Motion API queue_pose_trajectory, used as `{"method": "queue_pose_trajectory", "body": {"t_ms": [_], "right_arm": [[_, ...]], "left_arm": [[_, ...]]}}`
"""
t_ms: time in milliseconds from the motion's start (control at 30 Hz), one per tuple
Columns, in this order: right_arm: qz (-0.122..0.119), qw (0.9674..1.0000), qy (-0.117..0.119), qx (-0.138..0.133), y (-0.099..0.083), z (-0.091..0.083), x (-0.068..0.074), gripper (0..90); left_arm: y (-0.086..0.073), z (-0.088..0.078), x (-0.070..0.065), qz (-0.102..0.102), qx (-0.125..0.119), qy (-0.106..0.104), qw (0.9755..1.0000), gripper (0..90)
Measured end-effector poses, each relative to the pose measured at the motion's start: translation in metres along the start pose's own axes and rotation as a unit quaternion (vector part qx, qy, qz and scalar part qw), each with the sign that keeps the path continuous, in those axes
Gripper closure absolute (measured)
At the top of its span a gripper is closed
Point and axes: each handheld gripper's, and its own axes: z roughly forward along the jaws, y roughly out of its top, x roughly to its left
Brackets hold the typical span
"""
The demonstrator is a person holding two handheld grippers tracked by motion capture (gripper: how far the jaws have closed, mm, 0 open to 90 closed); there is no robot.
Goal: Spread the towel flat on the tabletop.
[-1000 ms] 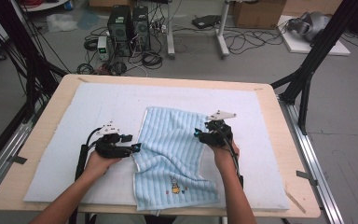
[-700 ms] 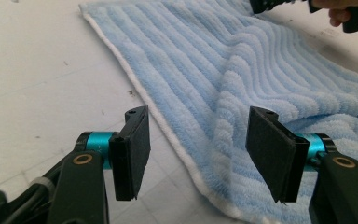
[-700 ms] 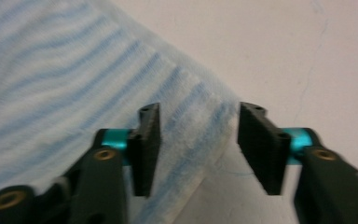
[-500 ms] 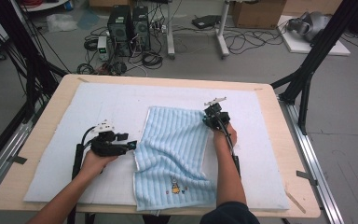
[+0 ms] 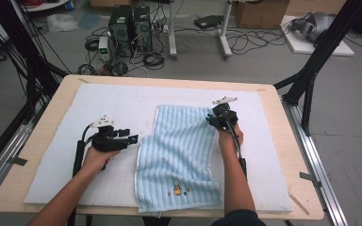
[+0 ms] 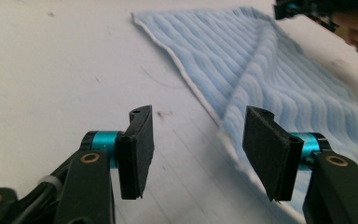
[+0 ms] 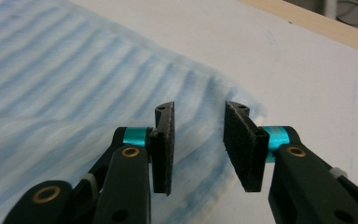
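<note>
— Covering most of the wooden table is a white mat, right?

— Yes, and on that mat lies a light blue striped towel, a bit right of the middle. It is spread flat, with its near edge close to the front of the table and a small cartoon print by that edge.

— Where is the left claw?

— Low over the bare mat, just beside the towel's left edge. In the left gripper view its pads stand wide apart with nothing between them; the towel's white hem runs past the right pad.

— And the right claw?

— At the towel's far right corner. Its jaws have just been opening again after closing, and in the right gripper view the pads stand a narrow gap apart above the corner, gripping nothing.
</note>
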Motion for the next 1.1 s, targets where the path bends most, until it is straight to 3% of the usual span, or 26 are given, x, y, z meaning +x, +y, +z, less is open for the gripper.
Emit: {"method": "queue_pose_trajectory", "body": {"t_ms": [67, 367, 533, 600, 667, 767, 867, 900, 967, 1000, 1033, 1067, 1100], "right_arm": [[-0.002, 0.9998, 0.017, -0.009, -0.006, -0.011, 0.004, 59.6], [0.009, 0.9964, 0.07, -0.047, -0.036, -0.055, 0.012, 54.5], [0.004, 0.996, 0.073, -0.052, -0.047, -0.067, 0.011, 53.2], [0.014, 0.9954, 0.075, -0.058, -0.048, -0.07, 0.009, 52.8], [0.009, 0.9956, 0.074, -0.057, -0.049, -0.071, 0.009, 52.2], [0.004, 0.9958, 0.075, -0.052, -0.051, -0.071, 0.008, 51.7], [0.006, 0.9956, 0.077, -0.053, -0.052, -0.07, 0.006, 51.7], [0.008, 0.9956, 0.078, -0.053, -0.053, -0.07, 0.006, 51.7], [0.011, 0.9955, 0.079, -0.052, -0.054, -0.069, 0.005, 51.7], [0.011, 0.9955, 0.079, -0.051, -0.054, -0.069, 0.005, 51.7], [0.01, 0.9956, 0.078, -0.049, -0.054, -0.068, 0.005, 51.7], [0.008, 0.9956, 0.08, -0.049, -0.054, -0.068, 0.006, 51.8], [0.008, 0.9957, 0.079, -0.048, -0.054, -0.067, 0.007, 52.1]], "left_arm": [[0.005, 0.005, 0.003, -0.024, -0.014, -0.011, 0.9996, 43.4], [0.034, 0.049, 0.006, -0.025, -0.008, 0.003, 0.9996, 42.8], [0.045, 0.083, 0.005, 0.002, 0.035, 0.019, 0.9992, 42.8], [0.049, 0.096, 0.005, 0.01, 0.044, 0.033, 0.9984, 41.7], [0.052, 0.109, 0.006, 0.015, 0.066, 0.042, 0.9968, 40.3], [0.053, 0.123, 0.006, 0.039, 0.096, 0.06, 0.9928, 38.0], [0.055, 0.129, 0.001, 0.065, 0.102, 0.073, 0.99, 36.2], [0.056, 0.13, -0.001, 0.078, 0.106, 0.08, 0.9881, 38.3], [0.055, 0.131, -0.004, 0.11, 0.107, 0.084, 0.9846, 51.0], [0.055, 0.132, -0.004, 0.108, 0.102, 0.067, 0.9866, 61.7], [0.055, 0.132, -0.003, 0.116, 0.1, 0.063, 0.9862, 79.6], [0.055, 0.133, -0.002, 0.119, 0.098, 0.066, 0.9859, 85.5], [0.056, 0.134, 0.0, 0.108, 0.096, 0.073, 0.9868, 86.1]]}}
